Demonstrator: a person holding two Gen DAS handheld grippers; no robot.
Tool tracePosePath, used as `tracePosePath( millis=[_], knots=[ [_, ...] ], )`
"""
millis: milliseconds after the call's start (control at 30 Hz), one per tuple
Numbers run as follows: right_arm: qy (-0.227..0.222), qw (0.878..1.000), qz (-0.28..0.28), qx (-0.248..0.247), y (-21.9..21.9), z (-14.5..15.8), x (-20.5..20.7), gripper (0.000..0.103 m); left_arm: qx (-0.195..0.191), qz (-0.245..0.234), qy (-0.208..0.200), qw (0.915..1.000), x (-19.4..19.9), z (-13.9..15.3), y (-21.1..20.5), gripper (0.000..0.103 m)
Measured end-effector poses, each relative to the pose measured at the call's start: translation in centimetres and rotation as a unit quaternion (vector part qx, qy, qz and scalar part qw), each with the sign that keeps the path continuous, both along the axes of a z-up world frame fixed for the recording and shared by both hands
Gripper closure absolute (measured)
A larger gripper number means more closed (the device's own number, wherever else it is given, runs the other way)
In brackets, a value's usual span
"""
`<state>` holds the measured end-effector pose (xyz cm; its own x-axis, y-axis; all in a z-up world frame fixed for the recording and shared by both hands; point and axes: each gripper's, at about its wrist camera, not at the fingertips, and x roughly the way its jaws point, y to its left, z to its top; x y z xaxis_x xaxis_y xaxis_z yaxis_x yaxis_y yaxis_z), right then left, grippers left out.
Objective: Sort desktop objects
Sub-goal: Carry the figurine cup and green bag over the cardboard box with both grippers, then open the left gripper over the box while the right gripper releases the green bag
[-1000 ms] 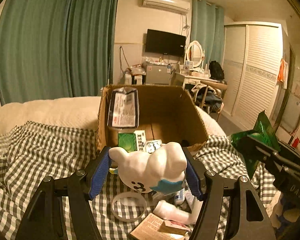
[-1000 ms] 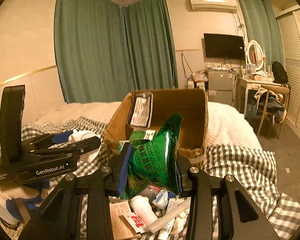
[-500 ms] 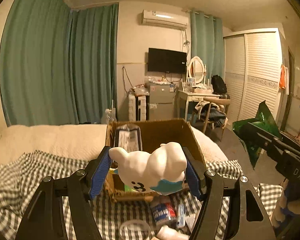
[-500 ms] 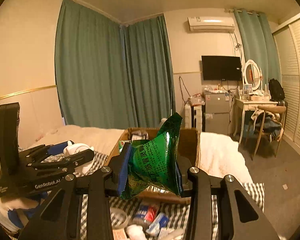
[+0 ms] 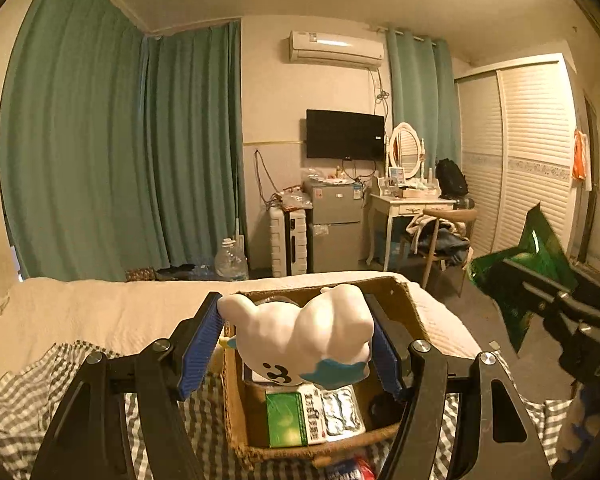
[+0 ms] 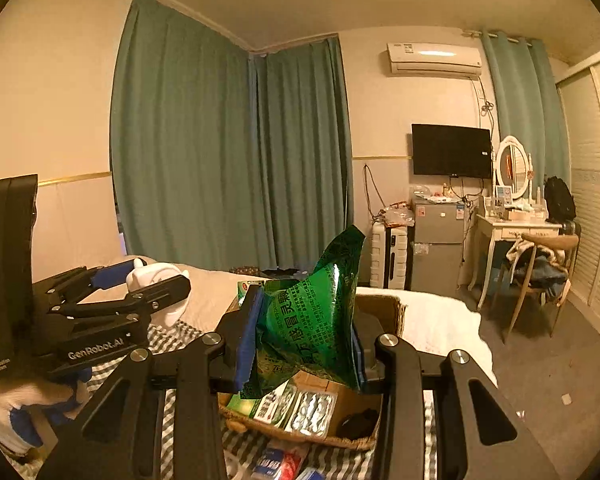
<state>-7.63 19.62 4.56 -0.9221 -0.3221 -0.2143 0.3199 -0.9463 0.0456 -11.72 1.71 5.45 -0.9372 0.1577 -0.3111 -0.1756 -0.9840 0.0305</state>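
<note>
My left gripper (image 5: 296, 344) is shut on a white bear-shaped toy (image 5: 304, 340) with a blue patch and holds it above the open cardboard box (image 5: 414, 312). My right gripper (image 6: 304, 344) is shut on a green foil packet (image 6: 316, 320) and holds it over the same box (image 6: 384, 306). The box holds a green and white medicine carton (image 5: 296, 416) and blister packs (image 5: 344, 410). The left gripper with the toy also shows in the right wrist view (image 6: 140, 284). The right gripper with the packet shows at the right of the left wrist view (image 5: 532, 276).
The box stands on a bed with a grey checked cloth (image 5: 16, 412) and a white quilt (image 5: 100, 312). Small packets (image 6: 280, 464) lie in front of the box. Behind are teal curtains, a small fridge (image 5: 332, 228), a dressing table and a chair (image 5: 440, 236).
Both grippers have risen and moved forward over the box, each still holding its object. The loose items on the cloth have dropped out of view below.
</note>
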Motion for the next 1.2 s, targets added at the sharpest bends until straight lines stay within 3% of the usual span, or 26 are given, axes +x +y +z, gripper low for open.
tracePosePath(
  millis=[233,400,733,900,1133,1200],
  knots=[
    [0.015,0.999,-0.006,0.042,-0.5,0.5,-3.4,0.066,-0.004,0.005,-0.010,0.9999,-3.4,-1.7,-0.1,0.033],
    [0.002,0.999,-0.010,0.039,0.0,-0.8,-6.2,0.066,0.014,0.012,-0.033,0.9993,-6.8,-3.2,-0.6,0.033],
    [-0.048,0.998,-0.008,0.045,-1.6,-4.4,-12.9,0.066,-0.005,0.008,-0.119,0.9928,-12.9,-7.2,0.1,0.033],
    [-0.101,0.993,-0.006,0.060,-2.4,-7.5,-16.3,0.066,0.006,0.016,-0.187,0.9823,-16.3,-10.5,-0.4,0.033],
    [-0.132,0.989,-0.026,0.067,-1.8,-9.1,-18.4,0.065,-0.002,0.031,-0.208,0.9777,-17.5,-12.3,-0.7,0.031],
    [-0.141,0.988,-0.025,0.058,-1.4,-9.3,-18.7,0.065,-0.008,0.030,-0.207,0.9779,-17.2,-12.5,-0.6,0.025]
  ],
)
